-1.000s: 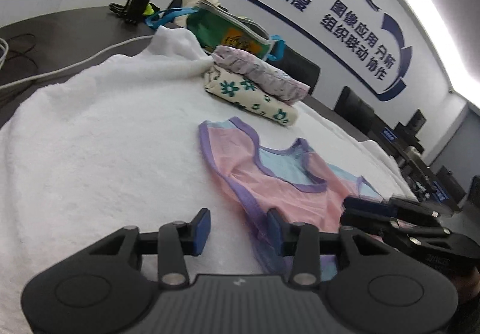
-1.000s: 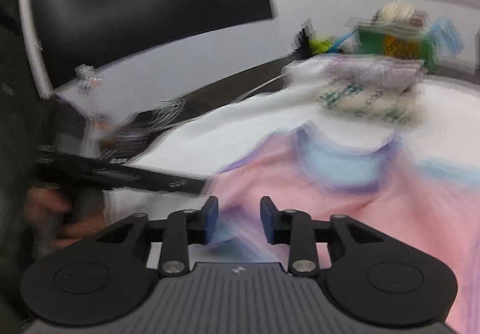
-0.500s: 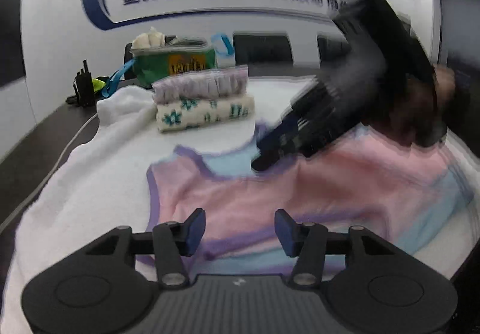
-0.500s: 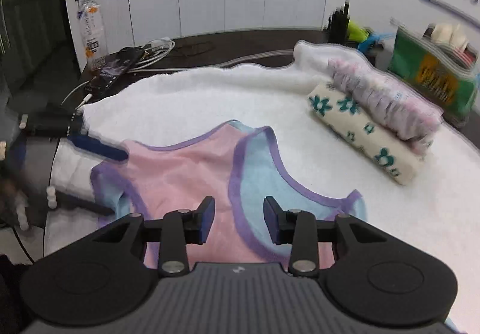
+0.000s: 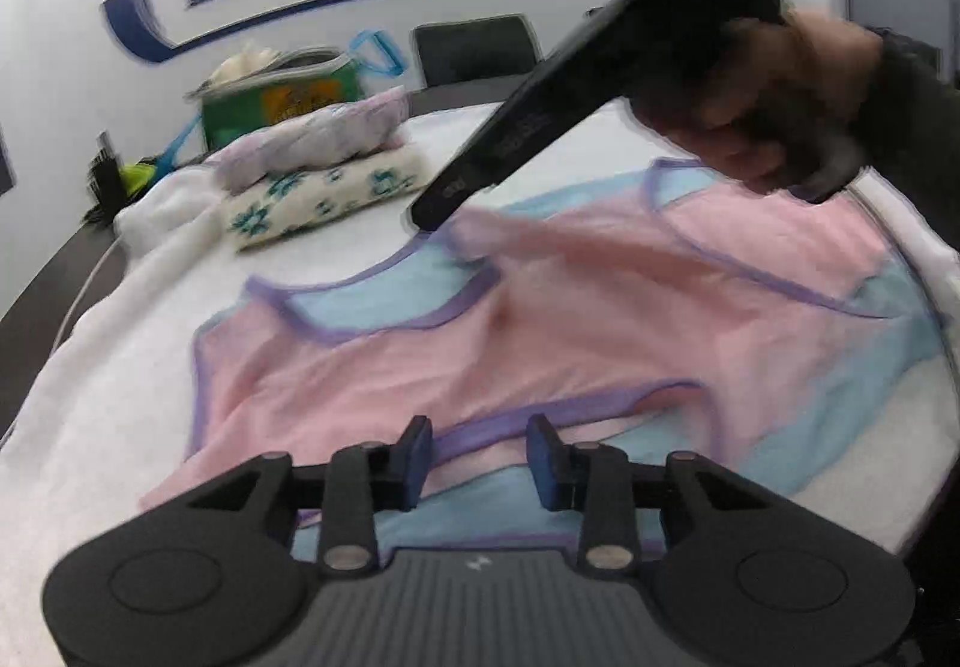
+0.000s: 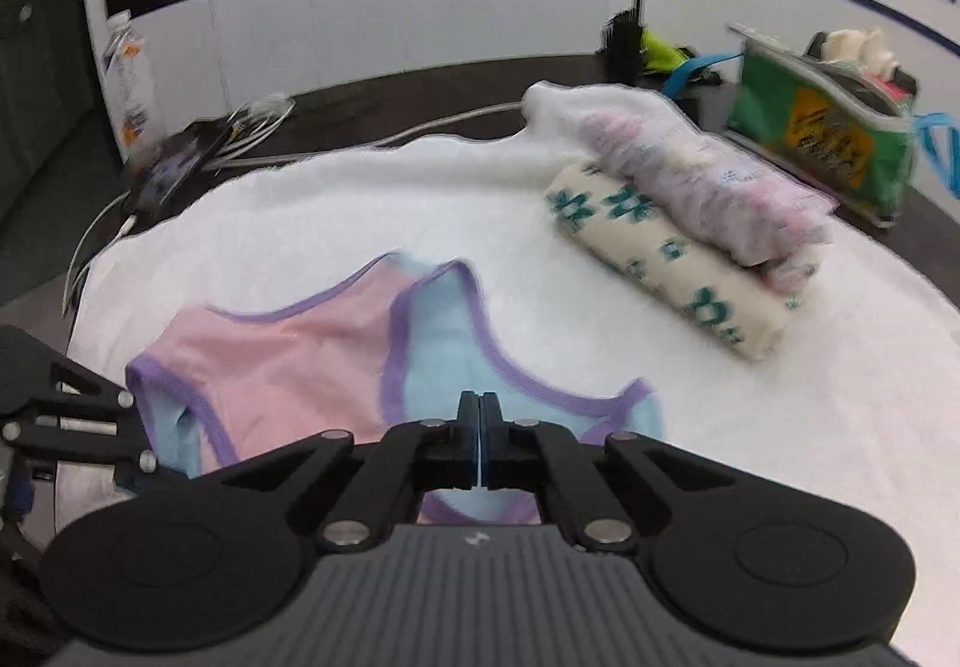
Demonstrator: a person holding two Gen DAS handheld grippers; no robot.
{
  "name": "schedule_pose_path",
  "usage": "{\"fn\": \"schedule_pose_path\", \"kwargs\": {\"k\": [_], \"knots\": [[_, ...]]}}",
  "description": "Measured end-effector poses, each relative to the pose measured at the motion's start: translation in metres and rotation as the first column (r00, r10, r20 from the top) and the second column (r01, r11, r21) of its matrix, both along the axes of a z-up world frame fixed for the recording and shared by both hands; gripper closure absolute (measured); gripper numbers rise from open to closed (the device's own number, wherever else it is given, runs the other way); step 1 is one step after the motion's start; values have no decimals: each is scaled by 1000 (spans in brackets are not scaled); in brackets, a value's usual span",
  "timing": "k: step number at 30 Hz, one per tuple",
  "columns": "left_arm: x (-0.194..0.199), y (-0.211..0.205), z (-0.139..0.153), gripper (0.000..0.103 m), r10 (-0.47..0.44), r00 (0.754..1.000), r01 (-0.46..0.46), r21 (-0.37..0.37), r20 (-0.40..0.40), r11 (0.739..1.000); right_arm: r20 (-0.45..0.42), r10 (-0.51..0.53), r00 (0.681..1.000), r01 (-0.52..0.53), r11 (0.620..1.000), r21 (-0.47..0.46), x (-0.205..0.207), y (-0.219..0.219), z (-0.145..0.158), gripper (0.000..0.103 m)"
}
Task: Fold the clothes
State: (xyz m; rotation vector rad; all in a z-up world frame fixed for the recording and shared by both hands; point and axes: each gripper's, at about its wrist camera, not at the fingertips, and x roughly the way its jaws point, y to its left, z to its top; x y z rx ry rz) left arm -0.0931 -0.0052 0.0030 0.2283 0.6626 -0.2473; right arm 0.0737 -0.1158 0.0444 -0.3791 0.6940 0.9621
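A pink and light-blue sleeveless top (image 5: 540, 319) with purple trim lies spread on a white towel (image 5: 108, 403) that covers the dark counter (image 6: 420, 85). In the left wrist view one shoulder of the top is lifted off the towel and pulled into a peak at the tip of the right gripper (image 5: 432, 211), which comes in from the upper right in a person's hand (image 5: 774, 109); a dark sleeve (image 5: 912, 127) follows behind it. In the right wrist view the right gripper's blue pads (image 6: 471, 439) are pressed together, having just closed, and a thin edge of light fabric shows in the seam between them, so it is pinching the top at the neckline side.

The left gripper (image 5: 479, 457) sits low over the near edge of the top, its two fingers (image 5: 417, 451) spread apart with the purple hem crossing the gap; the pads do not press on the cloth, and the jaws have just narrowed a little.

Beyond the top, well apart from it, two folded garments are stacked on the towel: a cream one with green flowers (image 6: 660, 259) below and a pale pink and lilac one (image 6: 708, 187) on top. Behind them stands a green bag (image 6: 822, 139) with blue straps. To the left on the counter lie a phone (image 6: 174, 169), white cables (image 6: 258, 127) and an upright bottle (image 6: 129, 85)
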Motion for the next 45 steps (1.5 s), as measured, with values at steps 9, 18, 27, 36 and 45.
{"fn": "schedule_pose_path", "kwargs": {"k": [9,18,27,36,45], "knots": [[2,-2,4,63,-23,999,24,32,-22,999,-81,67,994,-65,998,26,9,-1,-11,98],[4,10,13,100,22,1000,-22,-36,-14,999,-76,124,989,-127,992,-28,-1,16,-30,103],[-11,-5,32,100,33,997,-24,-144,63,989,45,33,998,-36,997,71,-8,-9,13,103],[-19,-58,17,100,-47,993,57,-88,110,995,20,-66,998,63,991,120,-16,-57,15,101],[-29,-40,-3,99,75,995,-75,-2,72,997,-32,179,983,-180,983,-29,-25,9,-19,76]]}}
